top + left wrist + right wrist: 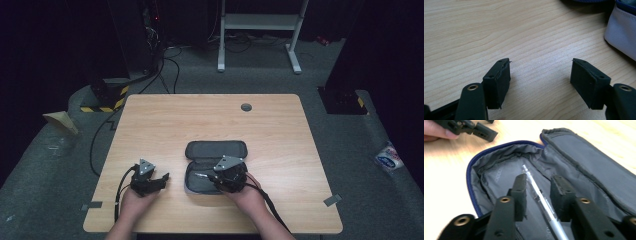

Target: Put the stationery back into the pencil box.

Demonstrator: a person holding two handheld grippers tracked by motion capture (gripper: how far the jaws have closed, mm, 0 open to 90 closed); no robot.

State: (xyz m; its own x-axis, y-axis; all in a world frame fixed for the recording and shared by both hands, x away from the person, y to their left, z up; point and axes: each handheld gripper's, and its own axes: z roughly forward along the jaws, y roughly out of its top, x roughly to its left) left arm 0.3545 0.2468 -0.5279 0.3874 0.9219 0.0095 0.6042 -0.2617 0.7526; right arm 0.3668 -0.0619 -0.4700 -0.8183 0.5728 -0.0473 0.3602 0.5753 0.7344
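On the left, the left gripper rests low on the wooden surface, its jaws spread wide with nothing but bare wood grain between them. In the left gripper view the pale outer wall of the pencil case sits just off to one side, apart from the gripper. This hand looks to be waiting.

Moving right, the grey pencil case lies open near the person's edge of the surface, its lid folded flat away from the person and its blue zipper undone all the way around. The right gripper is down inside the open half. A clear and silver pen lies on the grey lining, running between the two jaws. The jaws stand a little apart and there is a visible gap on either side of the pen, so the gripper is released, not clenched on it.

As a judgement, the pen is already resting in the case, so the placing step seems done. What looks left is to lift the right gripper clear, fold the lid over and run the zipper shut, likely with the left gripper steadying the case.
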